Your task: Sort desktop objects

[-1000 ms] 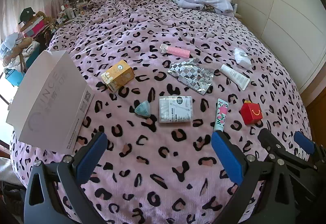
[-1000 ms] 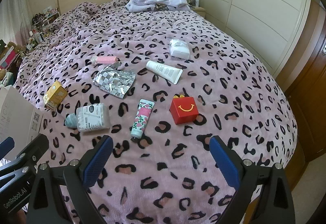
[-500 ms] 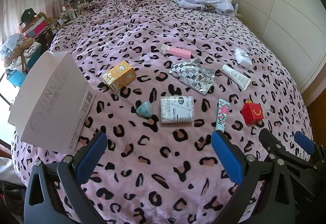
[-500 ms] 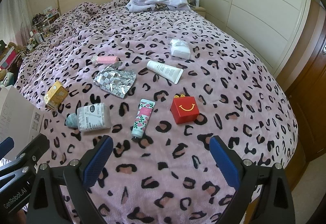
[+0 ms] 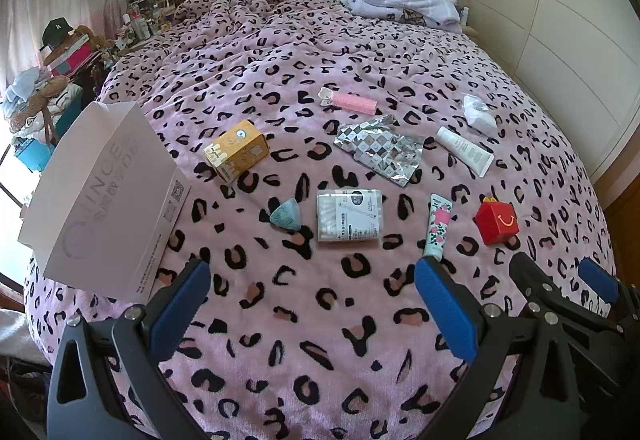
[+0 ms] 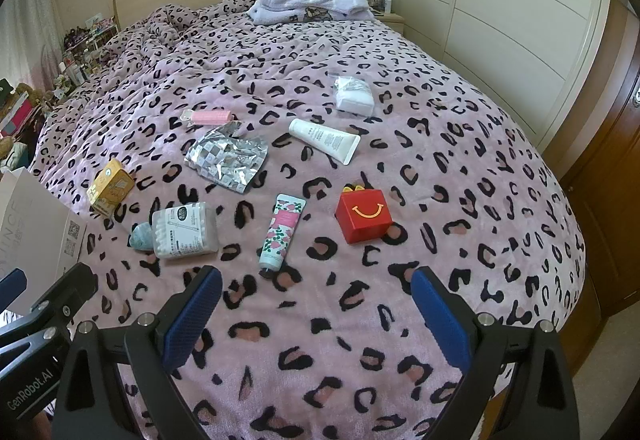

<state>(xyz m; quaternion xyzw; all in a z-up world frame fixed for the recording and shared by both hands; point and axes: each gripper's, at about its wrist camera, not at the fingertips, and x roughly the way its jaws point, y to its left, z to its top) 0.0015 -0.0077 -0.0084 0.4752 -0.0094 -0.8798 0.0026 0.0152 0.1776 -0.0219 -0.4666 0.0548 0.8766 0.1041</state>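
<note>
I had both grippers hovering above the near edge of the bed [image 5: 320, 340], and I took the cotton swab box [image 5: 348, 215] as my landmark. Farthest left of it stood the white paper bag [image 5: 100, 196], tilted at the bed's edge. Up and left of the swab box lay the yellow carton [image 5: 236, 154], and just beside its left side sat the small teal pouch [image 5: 286, 215]. Beyond it lay the silver foil packet [image 5: 380, 148], and farther back the pink tube [image 5: 352, 100]. Just right of the box lay the floral hand cream tube [image 5: 438, 226], then the red toy box [image 5: 497, 222]. Up and right lay the white tube [image 5: 464, 151] and the white packet [image 5: 478, 112]. My left gripper [image 5: 312, 310] was spread wide and held nothing; my right gripper [image 6: 316, 314] was likewise wide apart and empty, short of the floral tube.
</note>
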